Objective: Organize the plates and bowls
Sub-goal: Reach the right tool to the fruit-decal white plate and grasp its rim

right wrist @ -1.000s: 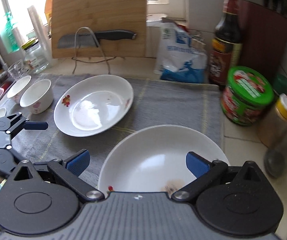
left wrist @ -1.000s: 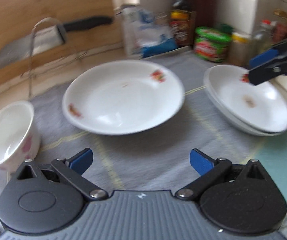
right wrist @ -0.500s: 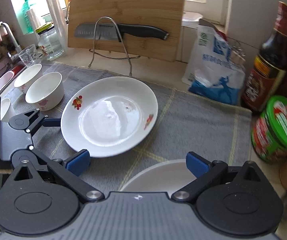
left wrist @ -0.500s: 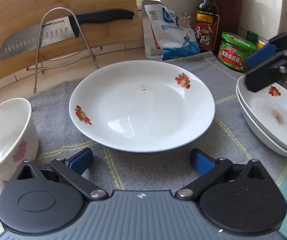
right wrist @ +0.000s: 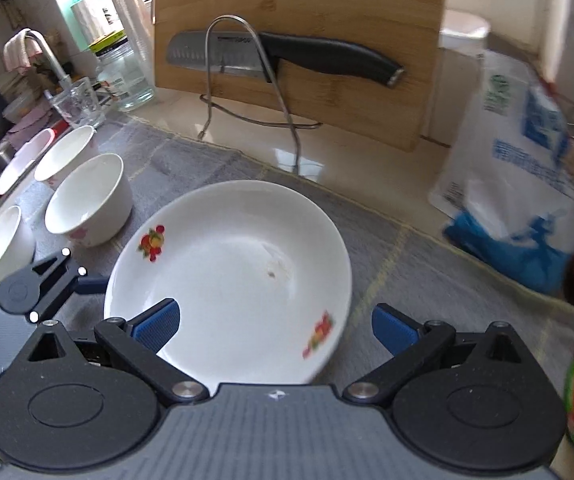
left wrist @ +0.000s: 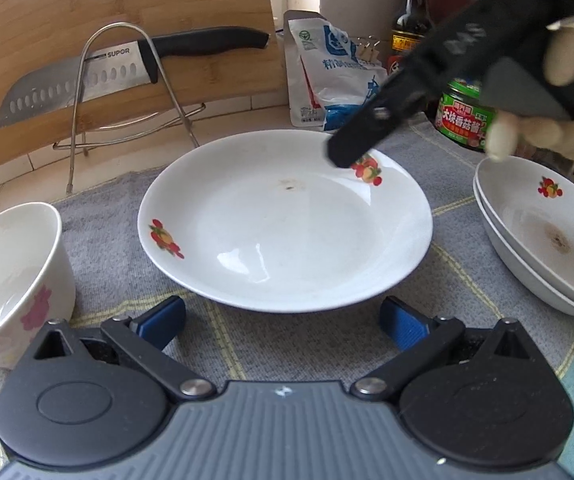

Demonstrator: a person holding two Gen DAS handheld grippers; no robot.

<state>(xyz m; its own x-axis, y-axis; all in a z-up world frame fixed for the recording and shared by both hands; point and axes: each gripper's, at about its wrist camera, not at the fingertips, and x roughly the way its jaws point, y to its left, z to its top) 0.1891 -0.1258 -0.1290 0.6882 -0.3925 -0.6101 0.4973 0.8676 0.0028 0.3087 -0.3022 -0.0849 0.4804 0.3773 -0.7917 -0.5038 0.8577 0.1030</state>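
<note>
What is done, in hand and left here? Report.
Done: two plates sit stacked on the mat. In hand: nothing yet; the right tongs hang open over the lone plate, and the left tongs are open too. Left: that plate and the separate bowls.

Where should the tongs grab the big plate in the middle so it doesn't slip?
Grab the plate by its thin raised rim, probably the near edge just ahead of the open left tongs. The rim flares up off the cloth, so one finger can slide under and one over. The smooth sloped middle gives nothing to pinch.
</note>
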